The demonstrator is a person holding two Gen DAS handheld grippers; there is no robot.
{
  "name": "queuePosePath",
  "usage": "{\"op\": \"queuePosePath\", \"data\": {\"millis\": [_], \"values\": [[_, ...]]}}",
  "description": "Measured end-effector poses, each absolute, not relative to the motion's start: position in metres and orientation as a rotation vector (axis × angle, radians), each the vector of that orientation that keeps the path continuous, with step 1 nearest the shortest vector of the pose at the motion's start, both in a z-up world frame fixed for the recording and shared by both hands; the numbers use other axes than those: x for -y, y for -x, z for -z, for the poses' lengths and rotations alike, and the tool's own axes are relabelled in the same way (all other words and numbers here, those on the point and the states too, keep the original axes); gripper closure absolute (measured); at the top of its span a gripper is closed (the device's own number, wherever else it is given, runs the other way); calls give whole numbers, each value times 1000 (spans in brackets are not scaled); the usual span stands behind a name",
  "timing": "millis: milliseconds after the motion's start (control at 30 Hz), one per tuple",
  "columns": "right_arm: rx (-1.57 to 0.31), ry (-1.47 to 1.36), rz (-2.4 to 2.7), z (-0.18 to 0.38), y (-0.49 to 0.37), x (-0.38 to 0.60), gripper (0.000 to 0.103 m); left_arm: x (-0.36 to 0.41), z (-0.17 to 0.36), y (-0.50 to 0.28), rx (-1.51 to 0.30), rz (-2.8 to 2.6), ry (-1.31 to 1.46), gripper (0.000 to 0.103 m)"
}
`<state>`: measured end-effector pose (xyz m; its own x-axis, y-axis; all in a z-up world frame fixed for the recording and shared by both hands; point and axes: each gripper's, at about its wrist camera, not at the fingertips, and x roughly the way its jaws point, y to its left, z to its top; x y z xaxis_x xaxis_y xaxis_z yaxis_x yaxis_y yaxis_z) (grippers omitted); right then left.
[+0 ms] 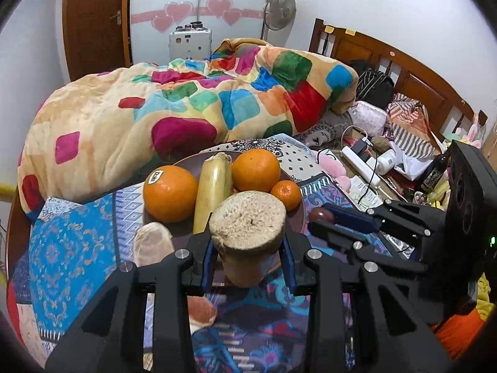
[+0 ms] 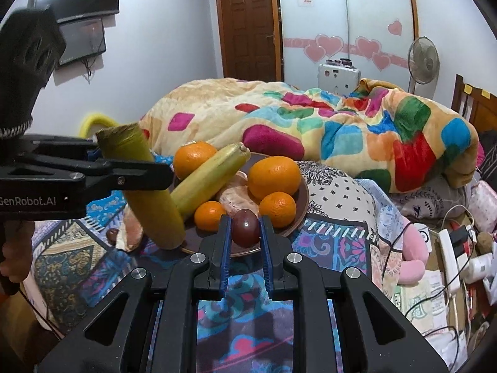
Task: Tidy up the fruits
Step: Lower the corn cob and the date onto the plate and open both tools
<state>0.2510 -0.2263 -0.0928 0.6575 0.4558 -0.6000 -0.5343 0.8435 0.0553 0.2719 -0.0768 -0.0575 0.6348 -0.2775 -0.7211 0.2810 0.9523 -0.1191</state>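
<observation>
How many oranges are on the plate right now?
4: two big oranges at the back, two small oranges in front. The plate is crowded, so more may be hidden.

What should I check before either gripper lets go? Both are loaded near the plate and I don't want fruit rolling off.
1. Left gripper clamps the yellow-green cut sugarcane stalk: ok.
2. Right gripper clamps the small dark red grape: ok.
3. Grape is over the brown round plate: ok, near its front edge.
4. Free spot on the plate for the stalk: not ok, the large oranges and the second stalk crowd it.
5. Stalk's lower end resting on anything: cannot tell.
</observation>
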Motion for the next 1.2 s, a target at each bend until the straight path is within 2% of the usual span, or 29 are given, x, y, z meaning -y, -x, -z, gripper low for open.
{"op": "queuePosePath", "data": {"millis": [433,467,567,633,700,733,867,1000,1200], "values": [[-695,202,-603,110,-266,209,87,84,71,-307,-835,295,-5,68],[-698,201,-607,110,-266,208,87,85,73,-309,-840,285,-15,67],[-729,210,-608,113,-271,204,86,85,75,-309,-853,287,-14,54],[-748,209,-608,116,-273,203,80,83,75,-307,-846,280,-10,50],[-744,199,-603,115,-272,205,63,80,74,-306,-847,280,-4,49],[-735,195,-597,114,-271,206,60,78,74,-305,-847,282,3,49],[-716,184,-584,107,-266,210,59,72,67,-297,-832,270,8,48],[-703,180,-575,99,-259,212,59,61,57,-282,-796,251,16,41],[-677,162,-580,87,-245,213,59,36,52,-256,-791,206,10,41]]}}
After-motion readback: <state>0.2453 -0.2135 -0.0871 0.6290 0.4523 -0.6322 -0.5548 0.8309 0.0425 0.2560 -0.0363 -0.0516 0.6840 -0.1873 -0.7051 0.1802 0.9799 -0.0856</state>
